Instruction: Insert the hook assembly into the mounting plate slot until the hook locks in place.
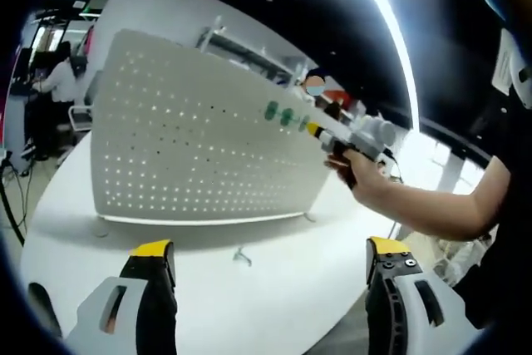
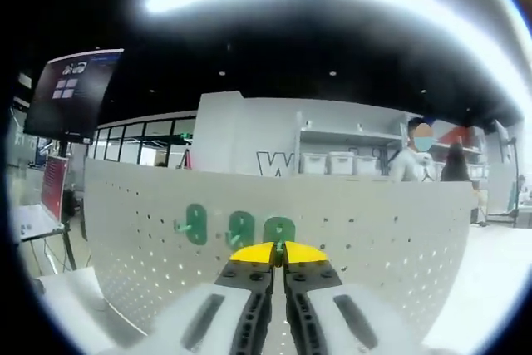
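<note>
Two green plastic hooks (image 2: 218, 227) already hang on the white perforated metal pegboard (image 1: 199, 147) at frame centre. The right gripper (image 2: 279, 253), jaws clenched on a third green hook (image 2: 279, 231), presses it against the board; locking looks unfinished. The left gripper (image 1: 270, 259) hangs released at lower frame.

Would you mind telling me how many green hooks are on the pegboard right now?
3, in a row on the pegboard: the left hook, the middle hook, and the right hook just above the right gripper, whose closed jaws may hide its lower part.
</note>
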`<state>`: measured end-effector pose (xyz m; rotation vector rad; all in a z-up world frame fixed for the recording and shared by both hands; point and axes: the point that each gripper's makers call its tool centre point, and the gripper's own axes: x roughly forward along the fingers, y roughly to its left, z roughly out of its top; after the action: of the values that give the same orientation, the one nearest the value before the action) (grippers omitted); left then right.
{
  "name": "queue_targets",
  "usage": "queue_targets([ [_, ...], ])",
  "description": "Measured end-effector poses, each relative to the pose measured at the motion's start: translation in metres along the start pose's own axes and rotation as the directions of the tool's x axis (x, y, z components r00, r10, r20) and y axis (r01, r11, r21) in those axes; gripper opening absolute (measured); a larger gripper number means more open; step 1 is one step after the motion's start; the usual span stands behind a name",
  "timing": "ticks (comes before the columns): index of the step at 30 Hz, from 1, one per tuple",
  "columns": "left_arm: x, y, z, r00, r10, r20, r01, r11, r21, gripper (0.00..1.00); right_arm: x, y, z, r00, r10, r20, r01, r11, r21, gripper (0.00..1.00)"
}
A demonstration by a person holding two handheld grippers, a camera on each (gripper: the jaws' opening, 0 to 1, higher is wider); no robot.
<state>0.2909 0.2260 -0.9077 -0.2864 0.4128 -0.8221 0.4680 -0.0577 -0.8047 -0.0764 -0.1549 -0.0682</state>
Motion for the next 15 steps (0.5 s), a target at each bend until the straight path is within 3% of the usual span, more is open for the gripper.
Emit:
queue_targets([
  [15,-0.004,0.011,-0.004,0.999,0.034,-0.013,-0.034,0.999,-0.005,0.95,0.007,-0.009,0.004,1.000,-0.008,0.013,0.008,0.999,-0.052,0.00],
])
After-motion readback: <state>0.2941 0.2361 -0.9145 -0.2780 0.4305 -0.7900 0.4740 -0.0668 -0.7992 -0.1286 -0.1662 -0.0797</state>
